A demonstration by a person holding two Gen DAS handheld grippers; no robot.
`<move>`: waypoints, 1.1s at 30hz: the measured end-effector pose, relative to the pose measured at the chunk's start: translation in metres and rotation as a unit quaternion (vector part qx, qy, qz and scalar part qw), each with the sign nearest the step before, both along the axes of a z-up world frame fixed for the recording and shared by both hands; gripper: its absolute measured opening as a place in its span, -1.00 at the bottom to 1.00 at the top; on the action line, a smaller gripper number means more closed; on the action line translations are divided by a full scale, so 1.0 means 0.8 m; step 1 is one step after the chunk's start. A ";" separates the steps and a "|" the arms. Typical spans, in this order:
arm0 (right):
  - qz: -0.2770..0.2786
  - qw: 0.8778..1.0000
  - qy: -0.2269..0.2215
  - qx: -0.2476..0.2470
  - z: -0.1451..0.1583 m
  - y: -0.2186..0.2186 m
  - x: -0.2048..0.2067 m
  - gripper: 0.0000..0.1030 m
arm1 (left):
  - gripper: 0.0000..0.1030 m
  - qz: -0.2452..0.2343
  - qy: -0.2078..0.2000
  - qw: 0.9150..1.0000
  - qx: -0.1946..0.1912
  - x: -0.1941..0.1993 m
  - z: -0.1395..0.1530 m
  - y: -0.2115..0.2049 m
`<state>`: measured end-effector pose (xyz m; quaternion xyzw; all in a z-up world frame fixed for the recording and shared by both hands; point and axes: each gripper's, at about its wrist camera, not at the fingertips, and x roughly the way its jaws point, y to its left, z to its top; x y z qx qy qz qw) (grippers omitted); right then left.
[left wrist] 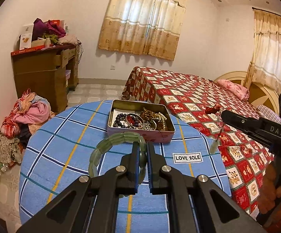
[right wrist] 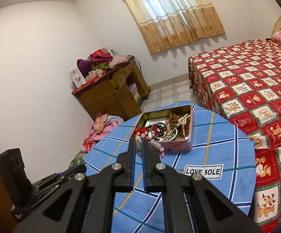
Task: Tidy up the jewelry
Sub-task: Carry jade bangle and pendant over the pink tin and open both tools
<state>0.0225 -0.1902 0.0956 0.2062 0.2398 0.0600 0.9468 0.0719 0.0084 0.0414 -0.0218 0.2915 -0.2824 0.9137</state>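
Above the tabletop (left wrist: 62, 136), left claw (left wrist: 142, 149) grips a green jade bracelet (left wrist: 105, 145); right claw (right wrist: 139, 145), at 3 o'clock, clamps a red-tasselled bead strand (right wrist: 156, 145).

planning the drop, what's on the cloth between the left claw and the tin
Nothing lies there: in the left wrist view only bare blue plaid cloth runs from the left claw, shut on the green bracelet, to the jewelry tin.

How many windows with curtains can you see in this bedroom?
2. One curtain hangs on the far wall, beyond the foot of the bed. The other curtain hangs on the right, near the headboard. Other windows may be out of view.
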 end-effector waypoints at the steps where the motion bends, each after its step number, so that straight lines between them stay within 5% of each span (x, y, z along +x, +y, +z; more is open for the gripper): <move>1: -0.001 1.000 -0.001 0.001 0.000 -0.001 -0.001 -0.85 | -0.89 0.001 0.001 1.000 0.002 -0.001 -0.001 -0.002; 33: -0.022 0.999 0.021 -0.023 -0.023 -0.010 0.014 -0.85 | -0.89 -0.038 0.037 0.998 0.021 0.023 -0.039 -0.054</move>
